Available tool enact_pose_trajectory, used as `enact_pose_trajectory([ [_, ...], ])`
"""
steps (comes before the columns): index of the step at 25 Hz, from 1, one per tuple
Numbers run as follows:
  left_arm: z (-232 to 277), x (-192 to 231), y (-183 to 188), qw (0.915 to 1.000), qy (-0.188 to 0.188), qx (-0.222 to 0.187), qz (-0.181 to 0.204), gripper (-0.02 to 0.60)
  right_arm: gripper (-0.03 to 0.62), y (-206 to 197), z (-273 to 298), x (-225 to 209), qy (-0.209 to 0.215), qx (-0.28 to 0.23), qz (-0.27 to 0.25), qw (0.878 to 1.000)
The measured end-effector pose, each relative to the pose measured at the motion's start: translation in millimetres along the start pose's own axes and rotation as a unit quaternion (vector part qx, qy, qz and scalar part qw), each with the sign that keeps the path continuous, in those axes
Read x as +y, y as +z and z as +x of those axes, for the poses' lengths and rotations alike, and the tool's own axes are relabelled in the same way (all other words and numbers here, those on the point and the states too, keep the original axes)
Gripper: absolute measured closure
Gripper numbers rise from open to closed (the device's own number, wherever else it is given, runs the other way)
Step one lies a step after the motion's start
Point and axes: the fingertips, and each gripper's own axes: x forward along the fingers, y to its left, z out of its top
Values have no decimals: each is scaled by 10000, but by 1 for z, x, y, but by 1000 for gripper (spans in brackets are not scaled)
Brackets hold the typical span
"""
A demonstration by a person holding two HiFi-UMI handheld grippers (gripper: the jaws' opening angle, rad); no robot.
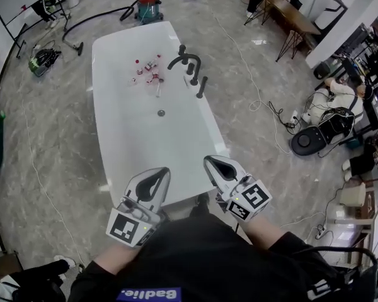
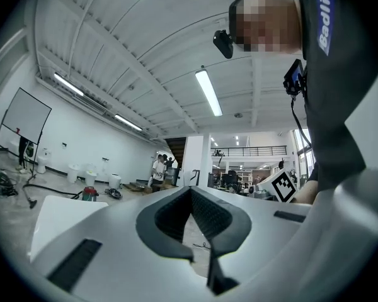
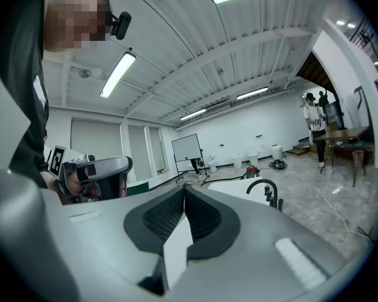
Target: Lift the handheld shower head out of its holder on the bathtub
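Left tool [image 1: 159,176]: you hold it with jaws together, nothing between them.
Right tool [image 1: 215,166]: jaws together, empty.
Shower head [image 1: 201,87]: apparently in its holder on the bathtub's [image 1: 116,115] far rim, well apart from both tools.

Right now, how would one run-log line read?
left tool shut, empty | right tool shut, empty | shower head on bathtub rim, untouched

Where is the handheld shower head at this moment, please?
In the head view, the handheld shower head stands on the right rim of the bathtub, toward its far end, just on the near side of the black faucet.
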Motion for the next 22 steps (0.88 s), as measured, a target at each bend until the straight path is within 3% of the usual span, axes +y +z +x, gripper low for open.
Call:
enact_pose_trajectory([
  [12, 105, -4, -3, 9954, 947, -155, -56, 577, 582, -1, 8, -140, 634, 321, -90, 9974],
  [22, 152, 1, -9, 9907, 1357, -25, -58, 577, 539, -42, 41, -258, 556, 921, -116, 9941],
])
